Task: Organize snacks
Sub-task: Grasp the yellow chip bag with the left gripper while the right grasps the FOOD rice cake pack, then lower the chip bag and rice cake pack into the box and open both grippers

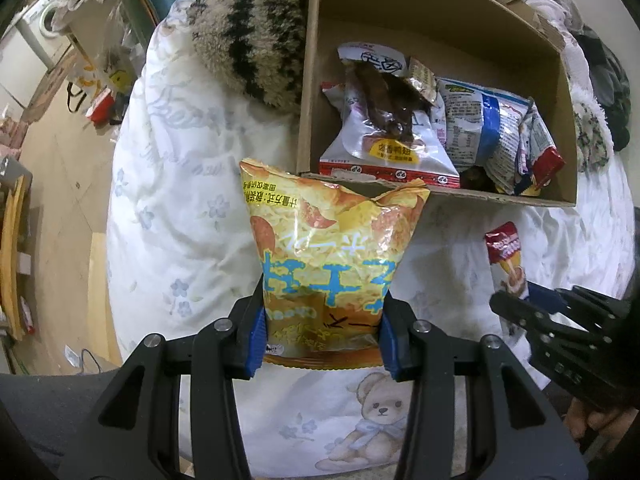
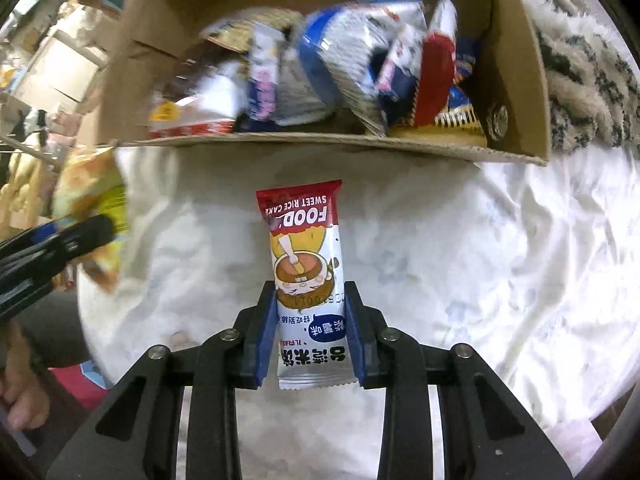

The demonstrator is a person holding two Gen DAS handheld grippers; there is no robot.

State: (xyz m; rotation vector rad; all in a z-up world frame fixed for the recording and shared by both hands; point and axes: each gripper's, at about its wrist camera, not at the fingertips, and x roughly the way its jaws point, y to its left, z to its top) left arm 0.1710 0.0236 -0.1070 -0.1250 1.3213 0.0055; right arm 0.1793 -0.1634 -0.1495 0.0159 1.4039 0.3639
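Observation:
My left gripper is shut on a yellow-orange chip bag, held upright just in front of the near wall of a cardboard box. The box holds several snack packets. My right gripper is shut on a white rice cake packet with a red top, held above the bedding in front of the same box. The right gripper and its packet show at the right of the left wrist view. The left gripper and chip bag show at the left of the right wrist view.
The box sits on a white floral quilt with a teddy bear print. A striped fuzzy blanket lies beside the box on the left. The wooden floor with clutter lies beyond the bed edge.

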